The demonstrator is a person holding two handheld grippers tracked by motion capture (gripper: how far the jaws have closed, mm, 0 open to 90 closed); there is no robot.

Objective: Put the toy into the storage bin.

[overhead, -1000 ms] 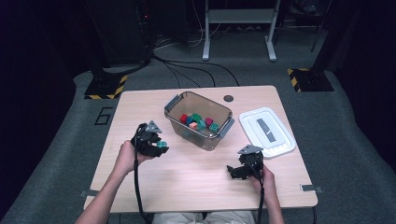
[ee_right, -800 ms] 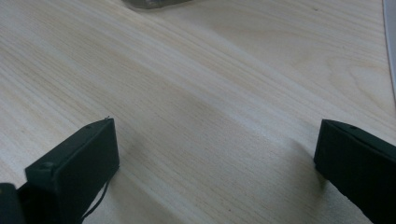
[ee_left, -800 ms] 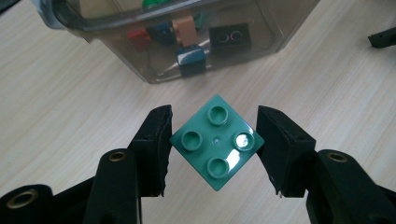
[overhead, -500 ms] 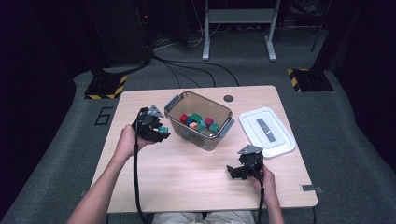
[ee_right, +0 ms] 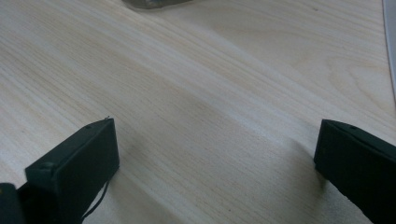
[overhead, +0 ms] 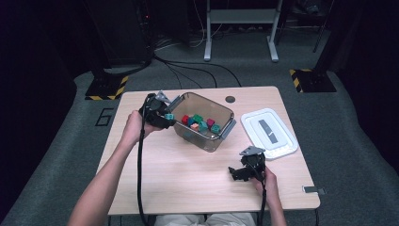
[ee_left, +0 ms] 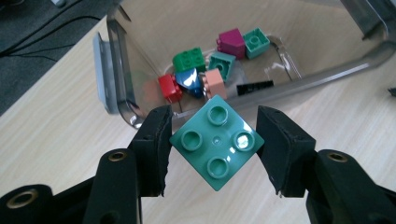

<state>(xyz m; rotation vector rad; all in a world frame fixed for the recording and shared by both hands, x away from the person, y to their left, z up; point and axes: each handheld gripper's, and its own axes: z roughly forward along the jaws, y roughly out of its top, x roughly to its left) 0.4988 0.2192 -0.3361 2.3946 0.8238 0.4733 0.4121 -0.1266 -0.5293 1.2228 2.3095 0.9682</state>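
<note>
My left gripper (overhead: 168, 117) (ee_left: 214, 140) is shut on a teal four-stud brick (ee_left: 215, 140) (overhead: 170, 117), gripped corner to corner, studs facing the camera. It hangs by the left rim of the clear plastic bin (overhead: 225, 135) (ee_left: 126, 100). Inside the bin lie several bricks: red (ee_left: 169, 87), green (ee_left: 189, 59), blue (ee_left: 188, 78), peach (ee_left: 215, 83), teal (ee_left: 222, 63) and magenta (ee_left: 231, 42). Near the table's front right my right gripper (overhead: 238, 173) (ee_right: 217, 154) stands open over bare wood, with nothing between its jaws.
The bin's white lid (overhead: 268, 132) lies flat at the right of the wooden table (overhead: 188, 174). A dark round grommet (overhead: 229, 99) sits near the far edge. Cables and stand feet cover the floor behind the table.
My left gripper has risen and moved away from the person and to the right, carrying the teal brick to the bin's left rim. The right gripper has stayed put.
</note>
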